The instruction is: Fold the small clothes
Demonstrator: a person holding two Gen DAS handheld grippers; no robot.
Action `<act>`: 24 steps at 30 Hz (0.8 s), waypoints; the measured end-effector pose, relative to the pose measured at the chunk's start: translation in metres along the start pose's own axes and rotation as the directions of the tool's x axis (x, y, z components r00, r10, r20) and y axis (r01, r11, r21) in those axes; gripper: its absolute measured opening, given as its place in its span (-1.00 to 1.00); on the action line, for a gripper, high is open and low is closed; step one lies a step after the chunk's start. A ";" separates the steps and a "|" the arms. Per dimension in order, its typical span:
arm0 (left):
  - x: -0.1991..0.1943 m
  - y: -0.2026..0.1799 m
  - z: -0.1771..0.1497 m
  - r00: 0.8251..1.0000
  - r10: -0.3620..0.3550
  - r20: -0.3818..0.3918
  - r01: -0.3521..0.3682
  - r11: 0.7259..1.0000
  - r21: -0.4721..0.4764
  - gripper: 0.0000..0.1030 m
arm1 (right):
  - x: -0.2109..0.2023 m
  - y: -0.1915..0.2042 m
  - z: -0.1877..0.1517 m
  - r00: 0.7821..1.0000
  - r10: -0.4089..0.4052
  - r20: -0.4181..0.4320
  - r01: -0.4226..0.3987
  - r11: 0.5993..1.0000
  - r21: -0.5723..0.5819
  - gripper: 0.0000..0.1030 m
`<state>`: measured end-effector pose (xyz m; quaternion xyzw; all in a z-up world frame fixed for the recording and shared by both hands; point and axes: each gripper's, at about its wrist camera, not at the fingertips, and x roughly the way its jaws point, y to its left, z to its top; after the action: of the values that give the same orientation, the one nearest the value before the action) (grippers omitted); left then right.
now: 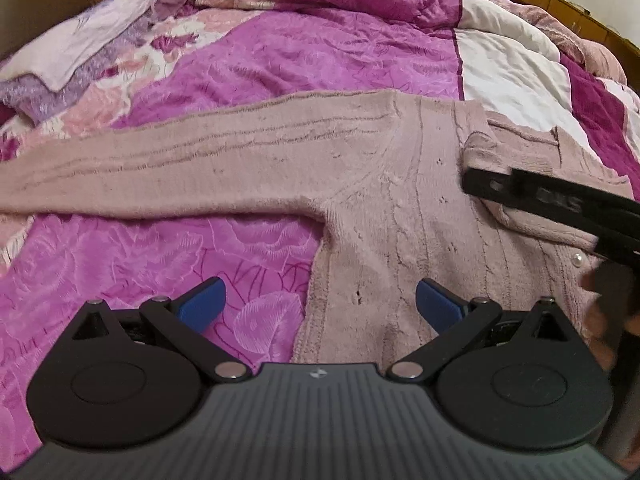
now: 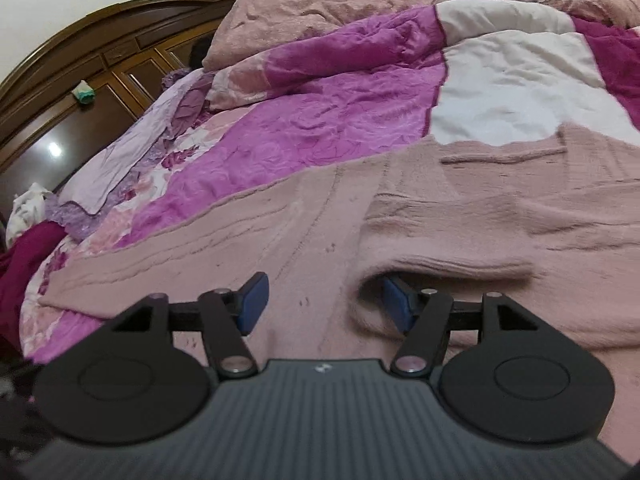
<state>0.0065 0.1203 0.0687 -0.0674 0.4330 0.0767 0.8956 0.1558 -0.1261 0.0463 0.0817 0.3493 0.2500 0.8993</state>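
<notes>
A dusty-pink knitted cardigan (image 1: 400, 184) lies flat on the bed, one sleeve (image 1: 160, 168) stretched out to the left. My left gripper (image 1: 318, 304) is open and empty, low over the cardigan's left side edge. My right gripper (image 2: 324, 304) is open over the cardigan (image 2: 320, 240); its right finger (image 2: 396, 304) is tucked under a raised fold of knit (image 2: 460, 264), its left finger lies on top. In the left wrist view the right gripper's black fingers (image 1: 540, 200) lie across a folded-over sleeve end at the right.
A magenta, pink and white quilt (image 1: 300, 60) covers the bed, bunched up at the far side (image 2: 360, 8). A lilac pillowcase (image 1: 80, 40) lies at the far left. A dark wooden headboard (image 2: 80, 80) stands to the left in the right wrist view.
</notes>
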 end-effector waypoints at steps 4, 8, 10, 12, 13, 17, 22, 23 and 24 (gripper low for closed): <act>-0.003 -0.008 0.005 1.000 -0.028 0.006 0.028 0.999 0.026 1.00 | -0.033 -0.012 0.000 0.999 -0.030 0.014 0.029 0.999 0.017 0.24; -0.008 -0.025 0.010 0.998 -0.054 0.040 0.051 0.996 0.077 1.00 | -0.061 -0.033 -0.001 0.994 -0.098 0.051 0.097 0.995 0.027 0.25; -0.009 -0.035 0.015 0.996 -0.066 0.053 0.060 0.993 0.104 1.00 | -0.070 -0.047 -0.002 0.989 -0.136 0.057 0.133 0.990 0.048 0.25; -0.008 -0.047 0.020 0.995 -0.073 0.062 0.065 0.989 0.131 1.00 | -0.079 -0.063 -0.003 0.983 -0.169 0.066 0.164 0.984 0.073 0.25; -0.006 -0.053 0.023 0.995 -0.071 0.067 0.061 0.988 0.142 1.00 | -0.084 -0.071 -0.003 0.979 -0.189 0.072 0.183 0.980 0.082 0.25; 0.005 -0.080 0.035 0.995 -0.070 0.075 0.054 0.979 0.195 1.00 | -0.094 -0.097 -0.004 0.956 -0.277 0.095 0.267 0.958 0.104 0.25; 0.026 -0.112 0.045 0.994 -0.091 0.061 0.073 0.968 0.242 1.00 | -0.097 -0.122 -0.007 0.942 -0.321 0.093 0.304 0.938 0.165 0.24; 0.030 -0.118 0.046 0.994 -0.092 0.062 0.073 0.964 0.256 1.00 | -0.097 -0.124 -0.008 0.939 -0.331 0.091 0.314 0.936 0.162 0.24; 0.034 -0.125 0.046 0.994 -0.093 0.066 0.071 0.959 0.274 1.00 | -0.096 -0.126 -0.009 0.935 -0.344 0.090 0.328 0.932 0.156 0.24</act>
<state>0.0869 0.0090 0.0770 0.0410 0.4008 -0.0178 0.9151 0.1384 -0.2831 0.0554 0.0973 0.3219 0.0624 0.9397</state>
